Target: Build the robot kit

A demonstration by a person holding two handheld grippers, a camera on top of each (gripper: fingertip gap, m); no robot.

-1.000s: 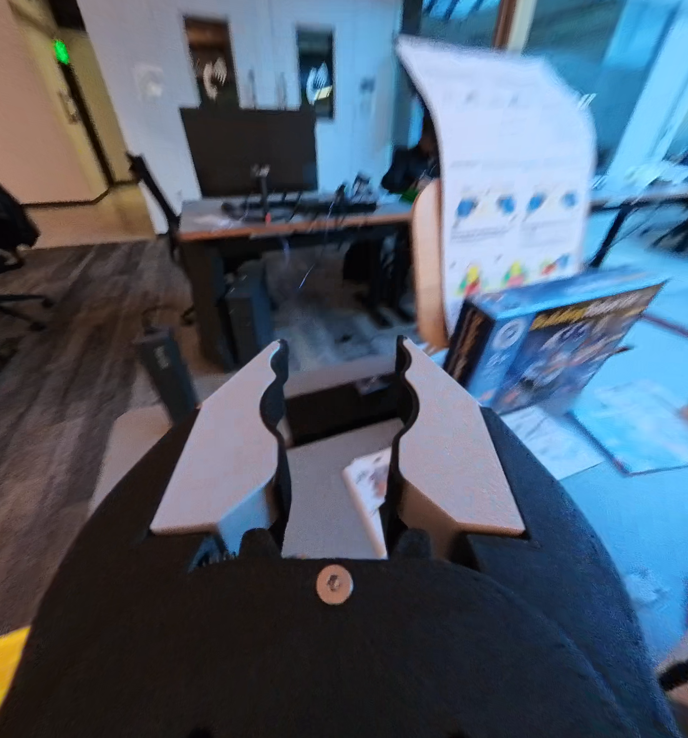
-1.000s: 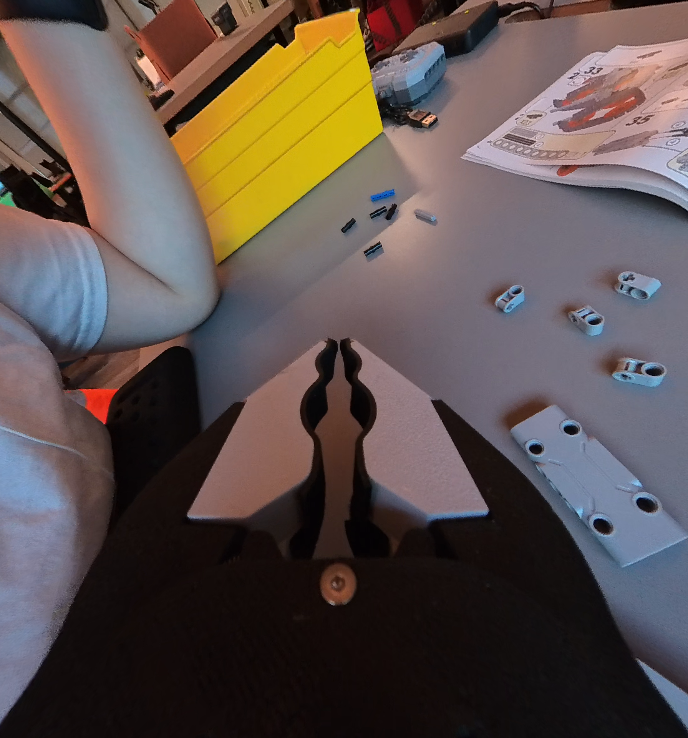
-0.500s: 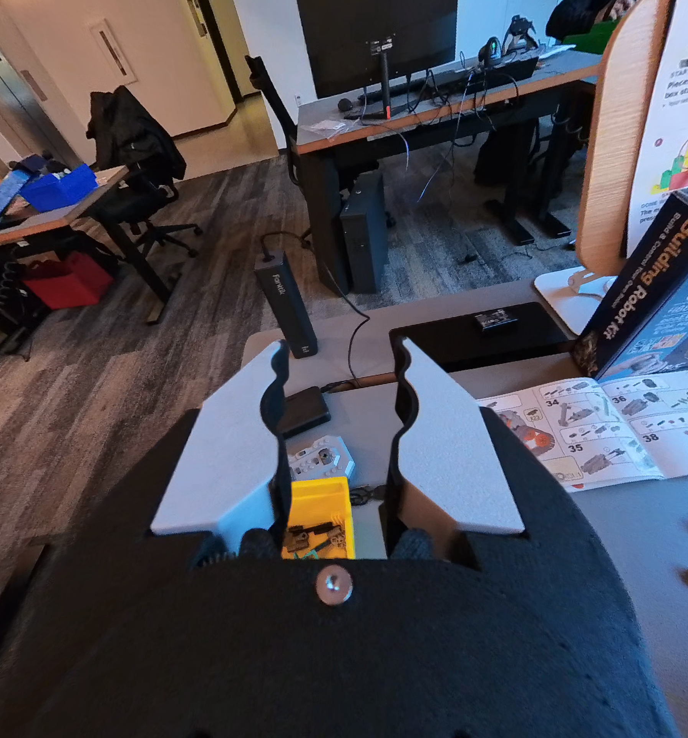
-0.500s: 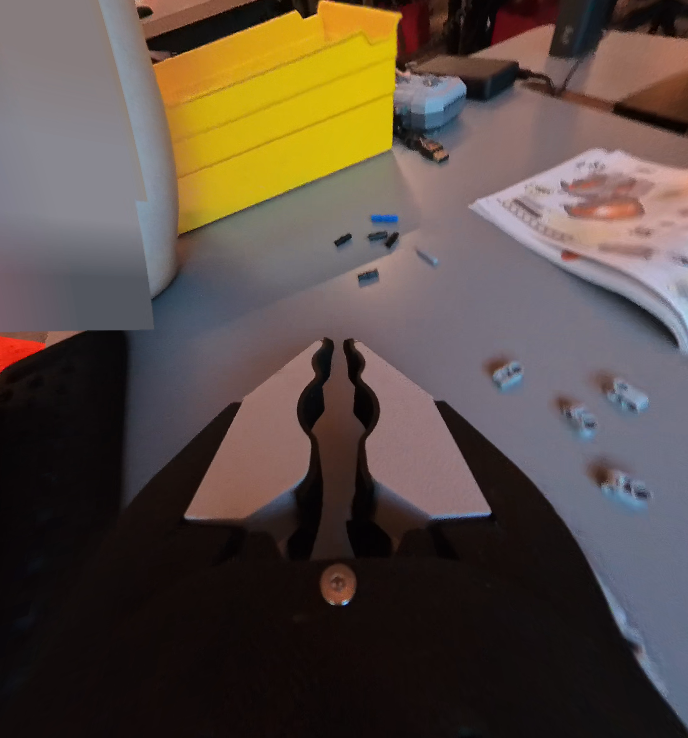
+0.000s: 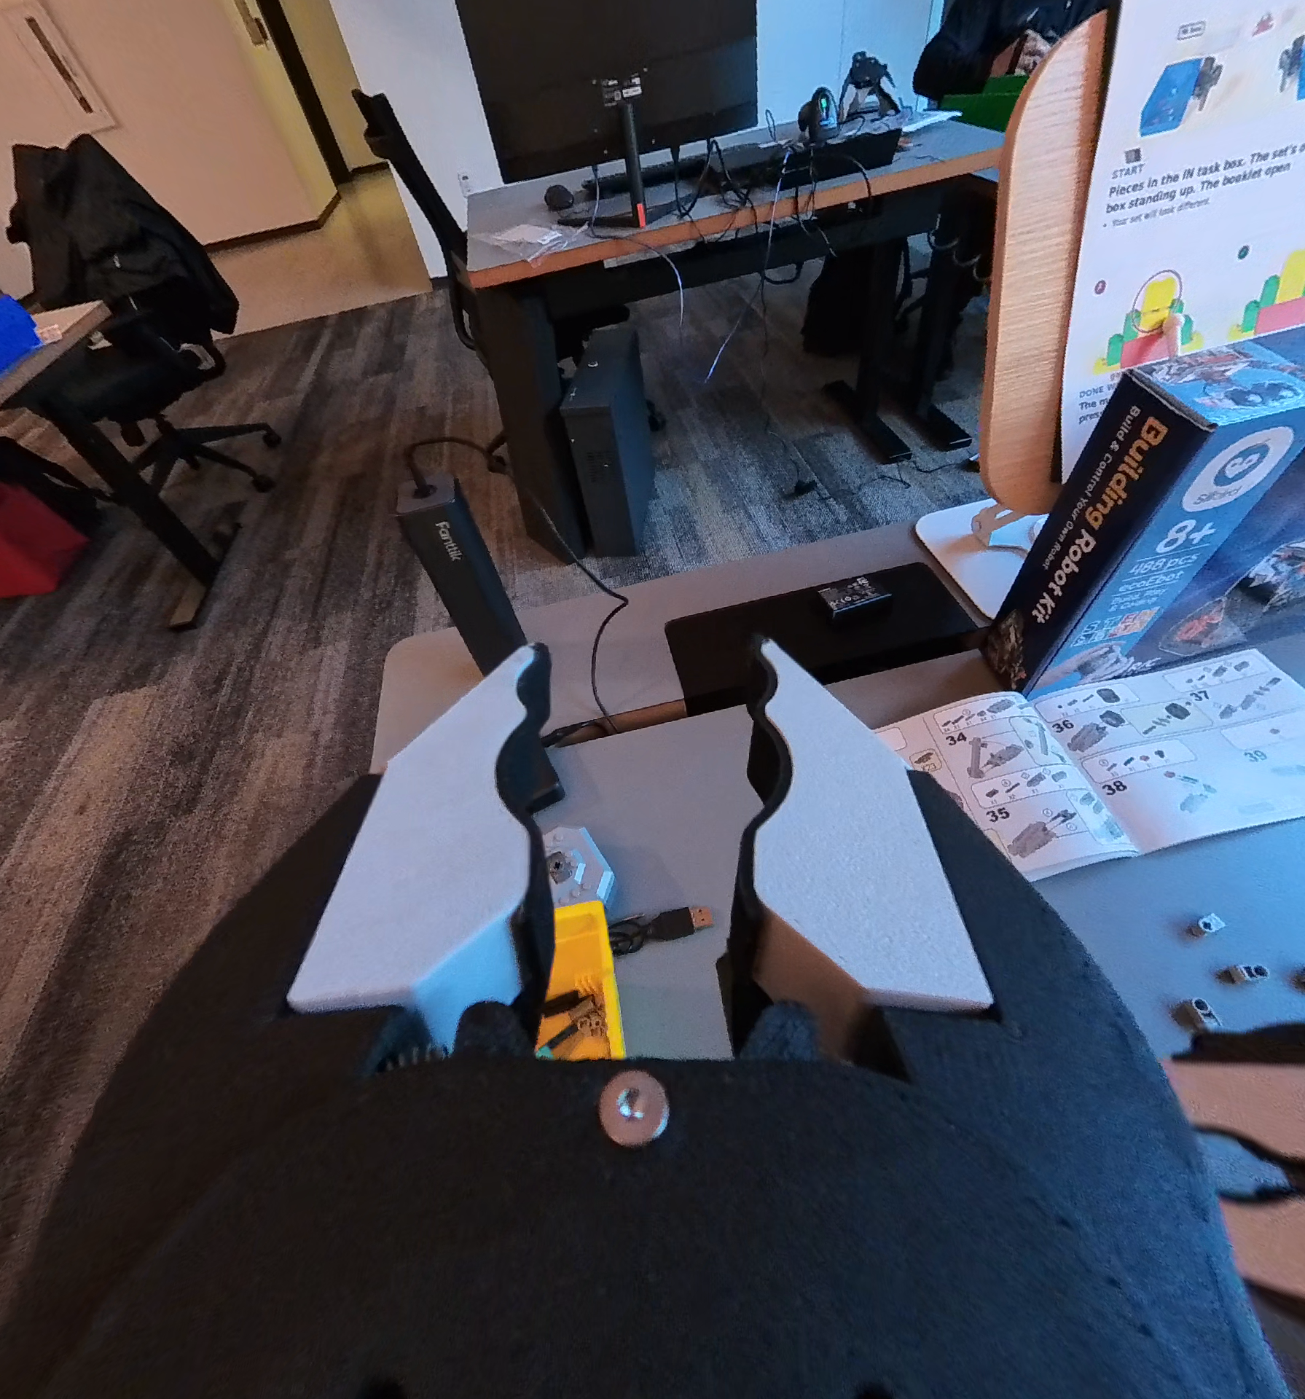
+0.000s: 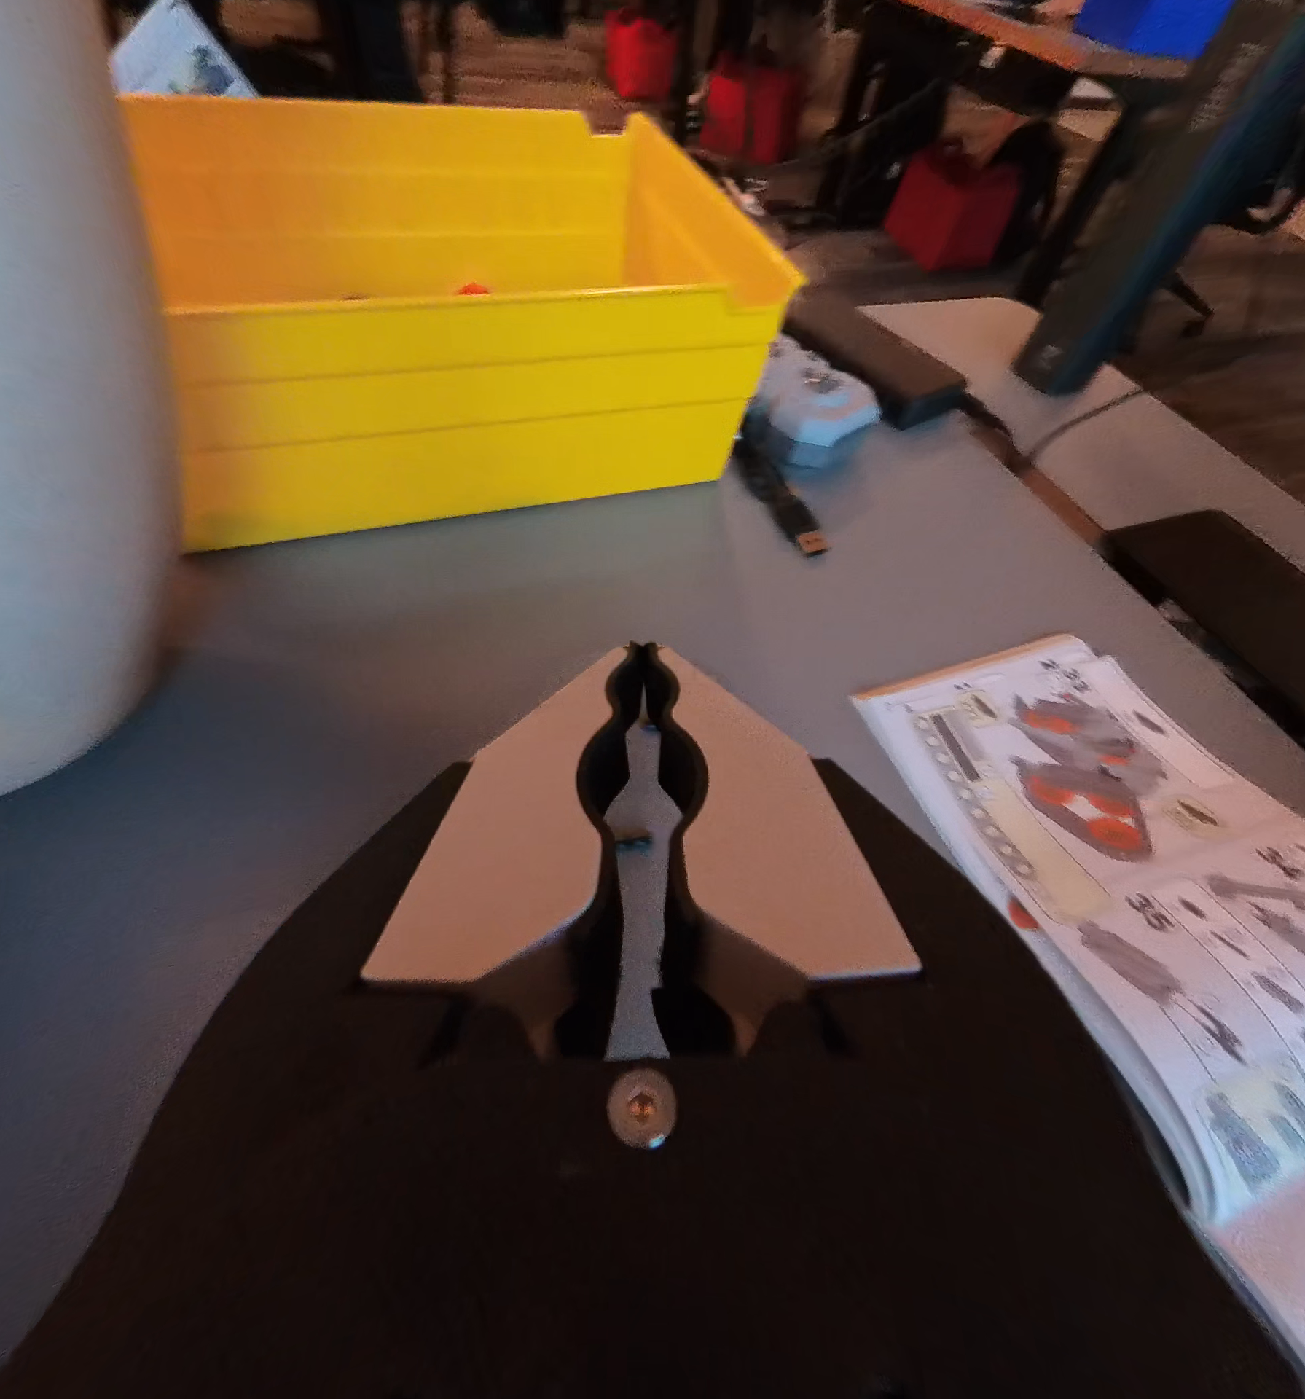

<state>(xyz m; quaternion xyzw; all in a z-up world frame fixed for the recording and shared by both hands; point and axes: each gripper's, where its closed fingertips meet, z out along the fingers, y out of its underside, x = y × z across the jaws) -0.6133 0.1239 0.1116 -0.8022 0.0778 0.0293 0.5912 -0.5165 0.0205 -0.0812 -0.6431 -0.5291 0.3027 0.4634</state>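
Observation:
My left gripper [image 5: 649, 649] is open and empty, held high over the grey table [image 5: 657, 802]. Between its fingers I see one end of a yellow bin [image 5: 577, 976] with small parts inside, a grey hub block [image 5: 577, 863] and a USB cable [image 5: 664, 923]. My right gripper [image 6: 643, 649] is shut with its tips touching and nothing visible between them. It is low over the table [image 6: 407, 606], pointing at the yellow bin [image 6: 445, 378]. A small dark piece [image 6: 634, 842] lies on the table under its jaws.
An open instruction booklet [image 5: 1073, 764] [image 6: 1088, 870] lies to the right, with a blue kit box [image 5: 1194, 530] behind it. Small grey pieces [image 5: 1247, 973] lie at right. A person's arm [image 6: 43, 378] stands left of the bin. The hub block [image 6: 816, 416] and USB plug [image 6: 812, 539] lie right of the bin. One gripper's finger ends stand about 25 cm off the other's. The small dark piece [image 6: 634, 842] lies some 8 cm from my right tips, 30 cm from my left tips.
The left gripper has tipped down from the room towards the table and steadied, still open. The right gripper has swung from the loose grey pieces towards the yellow bin, and its narrow gap has closed.

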